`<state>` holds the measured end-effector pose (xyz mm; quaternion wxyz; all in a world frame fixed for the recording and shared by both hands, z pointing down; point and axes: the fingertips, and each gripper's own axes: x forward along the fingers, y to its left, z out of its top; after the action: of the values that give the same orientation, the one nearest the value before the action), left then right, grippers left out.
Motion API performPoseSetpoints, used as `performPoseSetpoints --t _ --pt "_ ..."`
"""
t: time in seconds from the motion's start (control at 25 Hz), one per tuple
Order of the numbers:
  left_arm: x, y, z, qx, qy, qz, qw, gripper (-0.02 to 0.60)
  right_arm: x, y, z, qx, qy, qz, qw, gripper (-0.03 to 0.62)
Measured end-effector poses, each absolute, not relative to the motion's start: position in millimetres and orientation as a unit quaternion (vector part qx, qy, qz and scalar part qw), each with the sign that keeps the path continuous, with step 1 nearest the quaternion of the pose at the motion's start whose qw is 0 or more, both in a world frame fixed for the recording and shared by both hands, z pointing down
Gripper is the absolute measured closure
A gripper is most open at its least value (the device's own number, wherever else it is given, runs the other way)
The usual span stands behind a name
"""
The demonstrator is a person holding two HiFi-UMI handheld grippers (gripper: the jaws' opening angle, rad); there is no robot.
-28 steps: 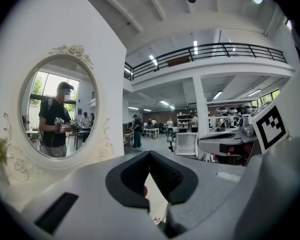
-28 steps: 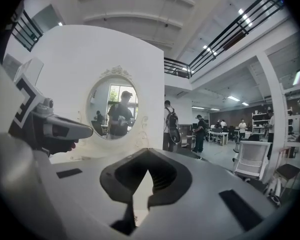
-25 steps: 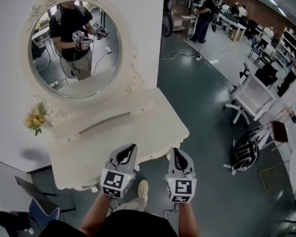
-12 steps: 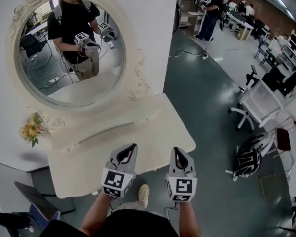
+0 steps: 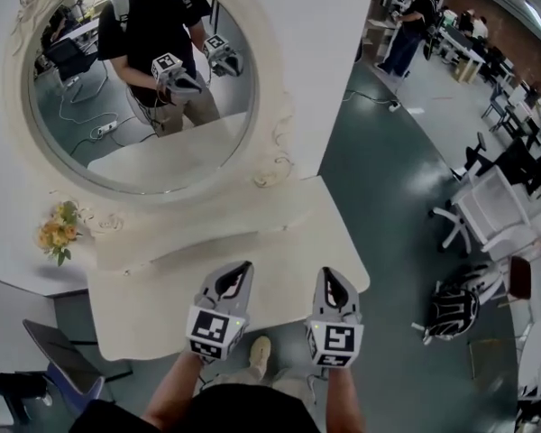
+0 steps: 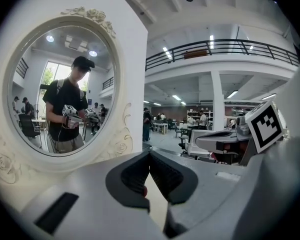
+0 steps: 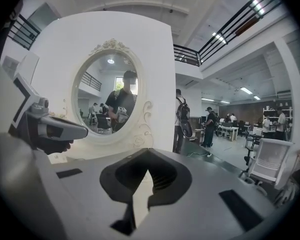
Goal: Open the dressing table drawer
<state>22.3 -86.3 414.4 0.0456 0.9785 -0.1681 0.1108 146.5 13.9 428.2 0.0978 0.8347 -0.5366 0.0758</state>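
The cream dressing table (image 5: pixel 153 309) stands against a white wall, with an oval mirror (image 5: pixel 135 88) above it. Its drawer front lies under the tabletop's near edge and is hidden in every view. My left gripper (image 5: pixel 238 271) and right gripper (image 5: pixel 330 276) hover side by side over the table's near edge, both pointing at the mirror. The left gripper (image 6: pixel 149 153) has its jaws together with nothing between them. So does the right gripper (image 7: pixel 147 152). The mirror reflects the person holding both grippers.
A small bunch of yellow flowers (image 5: pixel 56 231) sits at the table's back left. A dark chair (image 5: pixel 61 363) stands left of the table, low down. On the green floor to the right are a white office chair (image 5: pixel 491 207) and a dark bag (image 5: pixel 451 309).
Both grippers have moved forward towards the table, which now sits closer and lower in the head view. The mirror fills more of the picture. Both pairs of jaws stay together.
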Motion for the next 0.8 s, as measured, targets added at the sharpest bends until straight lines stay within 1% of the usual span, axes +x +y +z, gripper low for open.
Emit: performPoseSetpoints --t 0.36,0.64,0.8 --pt "22.0 -115.5 438.5 0.965 -0.222 0.123 0.071 0.578 157.3 -27.0 451.1 0.808 -0.572 0.091 0.103 0.595" --pt "28.8 -136.4 460.1 0.946 -0.284 0.130 0.087 0.579 173.5 -63.0 481.3 0.767 -0.618 0.113 0.129 0.595" --pt "32.0 -146.4 477.9 0.935 -0.312 0.138 0.099 0.580 180.3 -83.0 503.7 0.746 -0.640 0.131 0.132 0.595"
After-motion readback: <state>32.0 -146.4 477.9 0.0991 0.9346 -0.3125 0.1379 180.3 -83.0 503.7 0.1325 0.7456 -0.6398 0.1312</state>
